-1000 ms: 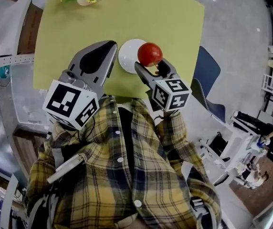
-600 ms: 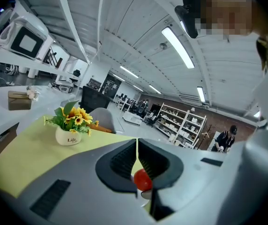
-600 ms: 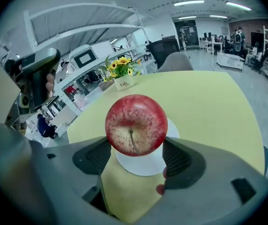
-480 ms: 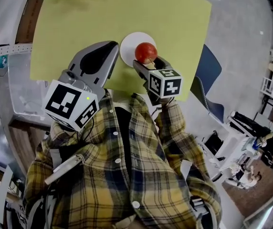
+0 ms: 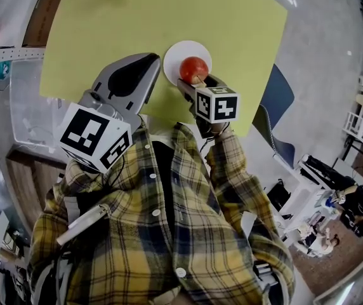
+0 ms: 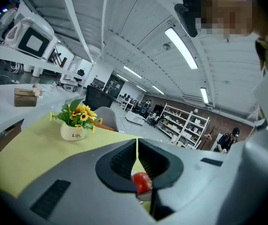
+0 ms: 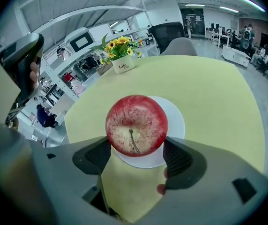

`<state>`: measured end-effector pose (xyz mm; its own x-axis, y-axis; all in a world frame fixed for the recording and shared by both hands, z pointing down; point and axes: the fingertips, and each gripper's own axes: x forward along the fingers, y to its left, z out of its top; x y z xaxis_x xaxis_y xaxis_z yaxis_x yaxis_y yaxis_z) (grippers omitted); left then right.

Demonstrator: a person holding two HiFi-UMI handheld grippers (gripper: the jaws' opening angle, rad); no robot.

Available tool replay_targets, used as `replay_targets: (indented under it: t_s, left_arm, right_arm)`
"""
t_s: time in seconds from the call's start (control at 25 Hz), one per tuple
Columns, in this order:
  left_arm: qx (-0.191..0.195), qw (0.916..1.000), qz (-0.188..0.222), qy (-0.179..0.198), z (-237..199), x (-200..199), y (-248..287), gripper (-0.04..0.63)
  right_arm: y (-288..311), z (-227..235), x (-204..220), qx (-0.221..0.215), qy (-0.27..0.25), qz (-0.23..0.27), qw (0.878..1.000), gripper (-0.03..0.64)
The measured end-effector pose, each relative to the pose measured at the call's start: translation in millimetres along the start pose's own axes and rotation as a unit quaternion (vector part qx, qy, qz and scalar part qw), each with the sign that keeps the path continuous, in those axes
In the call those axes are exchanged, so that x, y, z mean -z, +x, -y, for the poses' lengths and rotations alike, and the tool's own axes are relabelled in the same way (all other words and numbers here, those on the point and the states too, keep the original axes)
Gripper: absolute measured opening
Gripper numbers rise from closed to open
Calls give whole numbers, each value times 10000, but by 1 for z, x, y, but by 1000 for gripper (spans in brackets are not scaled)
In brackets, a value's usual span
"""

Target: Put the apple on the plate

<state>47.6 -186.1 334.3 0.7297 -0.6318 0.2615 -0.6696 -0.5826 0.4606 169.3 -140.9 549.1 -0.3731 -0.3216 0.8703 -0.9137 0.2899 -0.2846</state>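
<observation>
**Apple clamped in my right gripper, poised over the plate**

Nearest me, my left gripper (image 5: 145, 65) idles by my chest at the edge of the green bench (image 5: 105, 30), jaws pressed together on nothing, parked clear of the work. My right gripper (image 7: 137, 149) squeezes the apple (image 7: 136, 124) by its sides, stem end towards the camera, which I judge keeps it from rolling as it goes down. The apple hangs over the near part of the white plate (image 7: 175, 121); I cannot tell whether it touches yet. Farther off stands a pot of yellow flowers (image 7: 123, 65). A second ago the apple was out by the plate's right rim; now it is in over the plate, while my left gripper has barely shifted.
</observation>
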Motion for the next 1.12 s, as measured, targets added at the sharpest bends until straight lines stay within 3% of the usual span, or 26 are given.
replay_targets:
  t_s: [0.56,1.12]
  left_arm:
    - [-225,9997,133,34,-1,-6,-9,17]
    - [-167,9997,148,74,-11,-8,-4,17]
  right_arm:
    - [-3,0,-10,-104,53,117,9999,337]
    - [4,-5,-11,-123,103,148,9998,337]
